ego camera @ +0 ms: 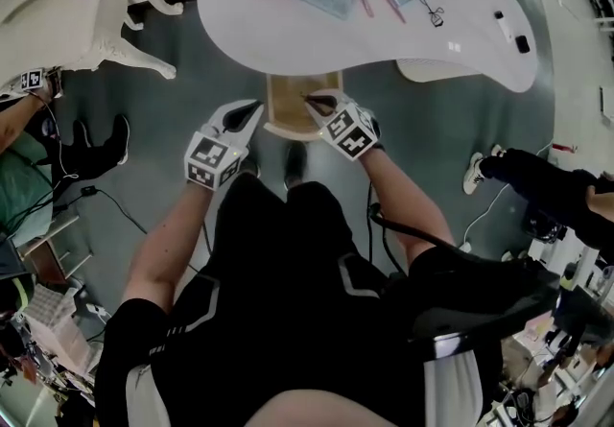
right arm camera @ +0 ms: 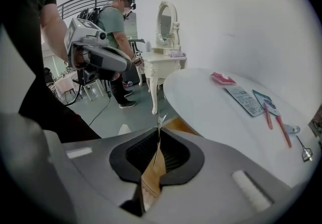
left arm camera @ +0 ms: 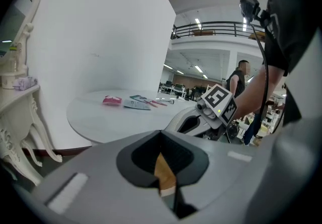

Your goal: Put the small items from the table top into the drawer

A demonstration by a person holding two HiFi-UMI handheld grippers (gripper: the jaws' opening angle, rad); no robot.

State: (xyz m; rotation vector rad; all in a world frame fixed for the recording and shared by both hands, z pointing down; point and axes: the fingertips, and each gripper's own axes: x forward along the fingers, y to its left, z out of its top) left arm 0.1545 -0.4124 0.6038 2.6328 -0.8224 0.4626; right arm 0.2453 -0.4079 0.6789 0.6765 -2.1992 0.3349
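Head view: drawer [ego camera: 288,94] stands open under the near edge of the table [ego camera: 288,32], and the right gripper [ego camera: 315,102] hangs over it, probably to drop its load; the left gripper [ego camera: 252,111] waits just beside. Left gripper view: jaws together, empty. Right gripper view: jaws pinch 1 thin metal piece [right arm camera: 159,125]; the table rim is near.

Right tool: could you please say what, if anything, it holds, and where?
The right tool pinches a thin silvery item along its length; only its tip pokes out.
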